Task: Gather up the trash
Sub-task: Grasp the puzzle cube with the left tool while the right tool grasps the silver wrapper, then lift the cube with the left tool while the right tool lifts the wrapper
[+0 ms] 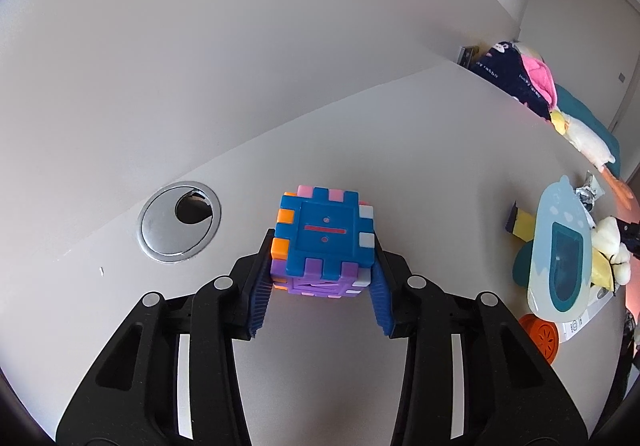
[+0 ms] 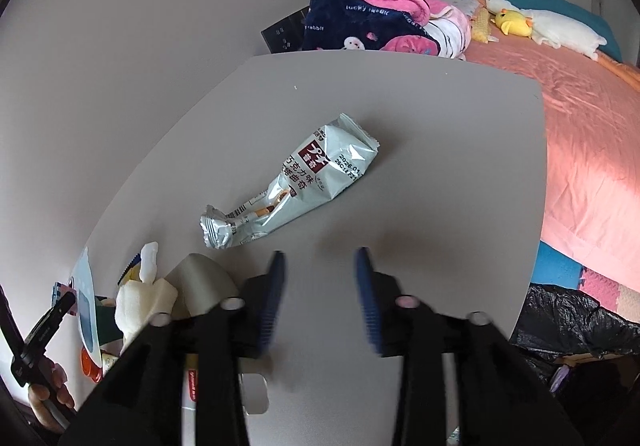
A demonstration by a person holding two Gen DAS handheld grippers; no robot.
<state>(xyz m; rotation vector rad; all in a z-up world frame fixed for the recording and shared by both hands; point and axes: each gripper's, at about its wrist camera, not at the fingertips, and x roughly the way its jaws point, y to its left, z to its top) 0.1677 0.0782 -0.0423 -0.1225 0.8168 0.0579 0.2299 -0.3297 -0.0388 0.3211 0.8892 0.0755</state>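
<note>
A toy cube [image 1: 326, 234] of blue, purple, orange and pink blocks stands on the grey table [image 1: 400, 134]. My left gripper [image 1: 324, 252] is shut on it, with a ribbed blue pad against each side. In the right wrist view a silver snack wrapper [image 2: 296, 182] lies flat and crumpled mid-table. My right gripper [image 2: 320, 254] hovers just short of it, open, with nothing between its fingers. It looks blurred.
A metal cable grommet [image 1: 179, 221] sits left of the cube. A pale-blue stand [image 1: 562, 250], an orange lid [image 1: 540, 334] and soft toys crowd the table's side. A black trash bag [image 2: 576, 318] sits below the table's edge, by a pink bed [image 2: 592, 134] and piled clothes [image 2: 360, 18].
</note>
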